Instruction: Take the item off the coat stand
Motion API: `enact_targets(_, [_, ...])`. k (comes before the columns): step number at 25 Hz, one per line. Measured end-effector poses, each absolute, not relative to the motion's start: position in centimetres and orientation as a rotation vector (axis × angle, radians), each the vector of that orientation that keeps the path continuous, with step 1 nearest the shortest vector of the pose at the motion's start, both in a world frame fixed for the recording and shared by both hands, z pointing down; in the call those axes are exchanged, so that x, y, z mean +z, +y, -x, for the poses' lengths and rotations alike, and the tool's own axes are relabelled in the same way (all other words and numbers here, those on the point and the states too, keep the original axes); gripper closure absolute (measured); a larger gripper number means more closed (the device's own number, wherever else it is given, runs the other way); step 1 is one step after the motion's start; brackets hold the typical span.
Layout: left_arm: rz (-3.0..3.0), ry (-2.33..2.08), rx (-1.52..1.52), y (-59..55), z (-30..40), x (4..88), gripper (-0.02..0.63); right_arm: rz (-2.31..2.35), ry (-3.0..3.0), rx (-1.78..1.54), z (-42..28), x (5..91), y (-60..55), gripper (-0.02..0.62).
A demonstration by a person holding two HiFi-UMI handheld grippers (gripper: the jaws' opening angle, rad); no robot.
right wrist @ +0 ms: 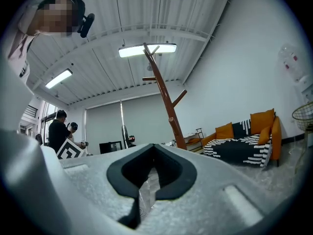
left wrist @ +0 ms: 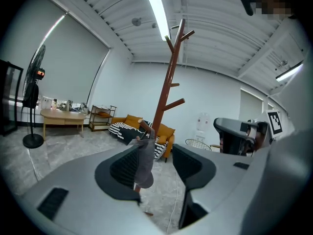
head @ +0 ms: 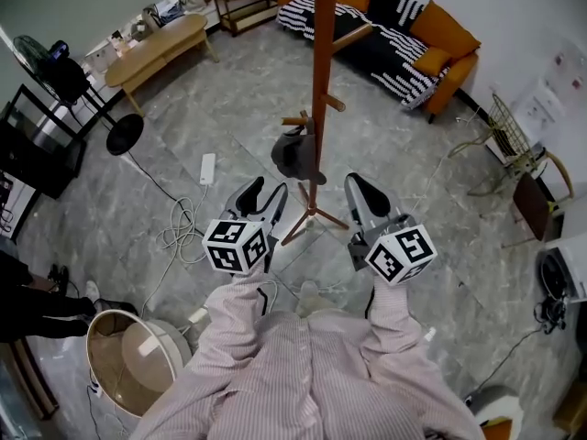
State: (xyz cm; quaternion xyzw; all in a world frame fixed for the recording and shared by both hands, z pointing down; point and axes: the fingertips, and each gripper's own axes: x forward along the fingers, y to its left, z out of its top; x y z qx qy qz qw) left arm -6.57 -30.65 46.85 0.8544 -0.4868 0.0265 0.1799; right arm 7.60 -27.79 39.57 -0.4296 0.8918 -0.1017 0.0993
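A tall brown wooden coat stand (head: 322, 62) rises from the grey stone floor. On one of its low pegs hangs a dark grey cap (head: 294, 155). My left gripper (head: 264, 192) is just short of the cap, on its near left, with its jaws open. In the left gripper view the cap (left wrist: 143, 163) shows in the gap of that gripper (left wrist: 156, 153), close to the left jaw, and no pad presses on it. My right gripper (head: 367, 198) is near the stand's foot on the right. It is shut and holds nothing (right wrist: 154, 153); the stand (right wrist: 166, 102) rises beyond it.
An orange sofa (head: 396, 26) with a striped throw stands behind the coat stand. A wooden bench (head: 158, 48), a floor fan (head: 123, 133), a power strip (head: 207, 168) with cables and a round tub (head: 138, 356) are on the left. A wire chair (head: 514, 145) is on the right.
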Motion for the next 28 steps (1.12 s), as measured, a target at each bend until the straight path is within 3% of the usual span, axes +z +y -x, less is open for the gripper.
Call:
enact_targets(15, [-2.378,-1.382,0.279,-38.9,7.6,51.9,0.354,1.296,2.679,-0.435,-6.8,44.0,-30.4,0.591])
enact_targets(28, [-2.437,-1.305,0.422,-44.6,6.4,56.2,0.353,1.347,2.657,-0.569,-6.0,48.0,-30.8,0.591])
